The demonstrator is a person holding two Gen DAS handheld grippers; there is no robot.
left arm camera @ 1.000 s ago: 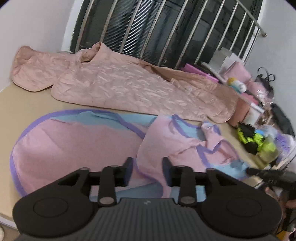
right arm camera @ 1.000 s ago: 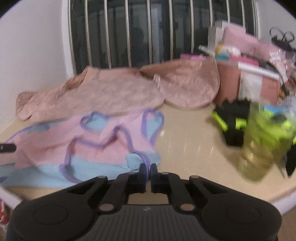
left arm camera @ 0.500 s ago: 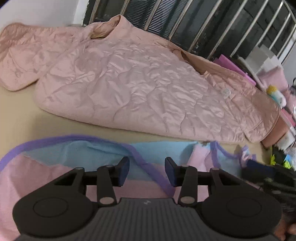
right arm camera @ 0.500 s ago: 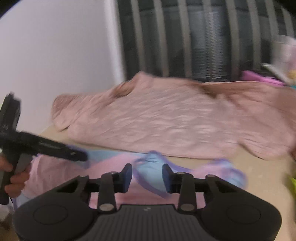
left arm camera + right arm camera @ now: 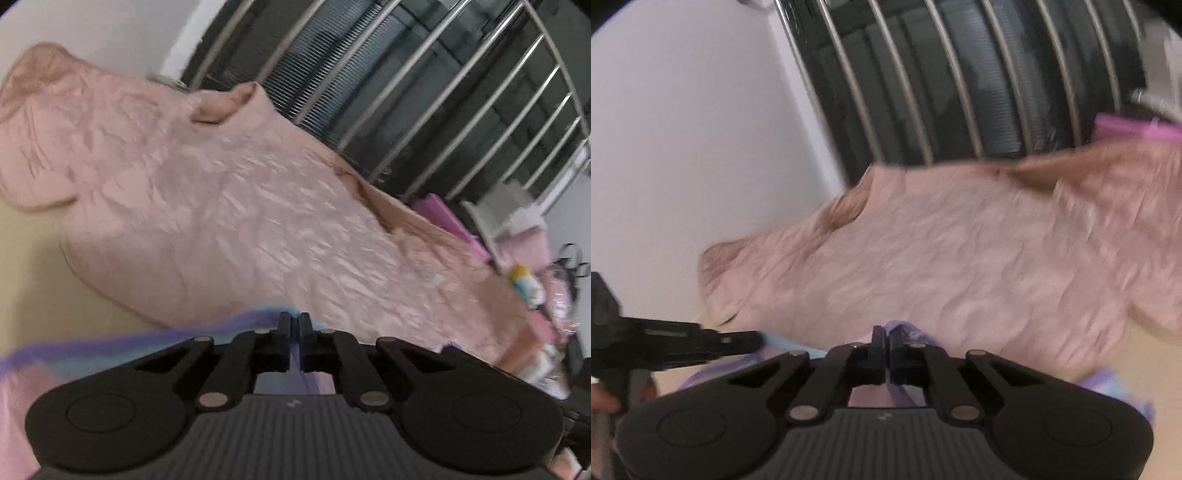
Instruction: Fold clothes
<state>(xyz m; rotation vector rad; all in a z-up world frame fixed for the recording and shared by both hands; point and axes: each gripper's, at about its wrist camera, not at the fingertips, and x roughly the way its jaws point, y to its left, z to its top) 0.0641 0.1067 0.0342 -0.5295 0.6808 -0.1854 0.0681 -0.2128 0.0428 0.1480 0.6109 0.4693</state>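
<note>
A pink and blue garment with purple trim [image 5: 92, 350] lies on the beige table in front of me. My left gripper [image 5: 294, 319] is shut on its purple-trimmed far edge. My right gripper [image 5: 886, 334] is shut on the same garment [image 5: 908, 334] further along that edge. The left gripper also shows in the right wrist view [image 5: 759, 339], low at the left, pinching the blue edge. Most of the garment is hidden under the gripper bodies.
A quilted peach-pink jacket [image 5: 240, 221] lies spread just behind the garment, also in the right wrist view [image 5: 960, 266]. A barred window [image 5: 424, 92] and white wall stand behind. Pink boxes and clutter [image 5: 524, 251] crowd the right end of the beige table [image 5: 33, 266].
Both grippers have closed from open onto the garment's far edge. Both views have tilted and moved closer to the peach jacket.
</note>
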